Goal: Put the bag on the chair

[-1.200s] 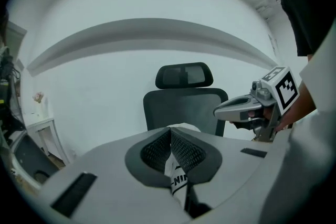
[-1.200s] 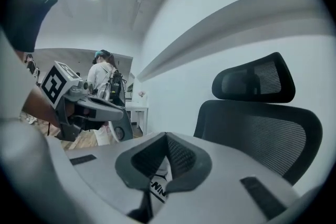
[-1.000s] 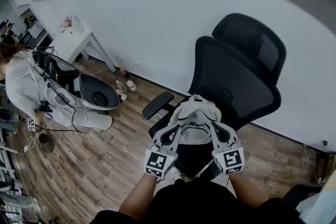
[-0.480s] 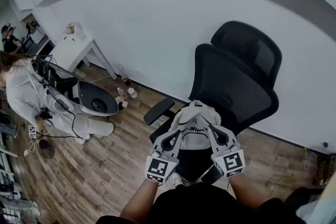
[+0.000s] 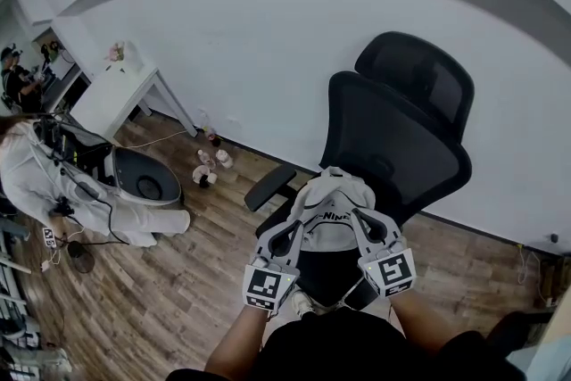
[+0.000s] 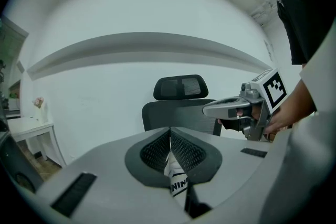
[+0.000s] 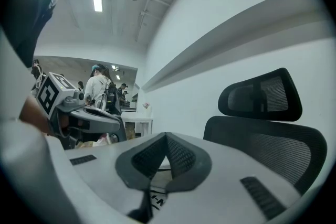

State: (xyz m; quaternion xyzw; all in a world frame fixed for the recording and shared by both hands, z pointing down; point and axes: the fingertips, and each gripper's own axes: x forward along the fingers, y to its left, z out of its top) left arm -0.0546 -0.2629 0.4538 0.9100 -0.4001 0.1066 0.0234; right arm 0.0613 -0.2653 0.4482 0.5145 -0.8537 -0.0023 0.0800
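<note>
The white bag [image 5: 333, 208] with dark print hangs over the seat [image 5: 326, 270] of the chair [image 5: 397, 143], held up at both lower corners; whether its bottom touches the seat cannot be told. The left gripper [image 5: 303, 220] grips it from 7 o'clock, jaws closed with a fold of printed white fabric pinched between the pads. The right gripper [image 5: 359, 217] grips it from 5 o'clock, jaws likewise closed on the fabric. At the bag's 12 o'clock rises the black mesh backrest, with the headrest [image 5: 417, 76] beyond it at 1 o'clock. One armrest [image 5: 268, 185] juts out at 9 o'clock. Wood floor [image 5: 169, 281] lies around the chair. Well apart at 10 o'clock, a white table [image 5: 114, 92] stands against the wall, and a person [image 5: 40, 178] in white bends at 9 o'clock.
</note>
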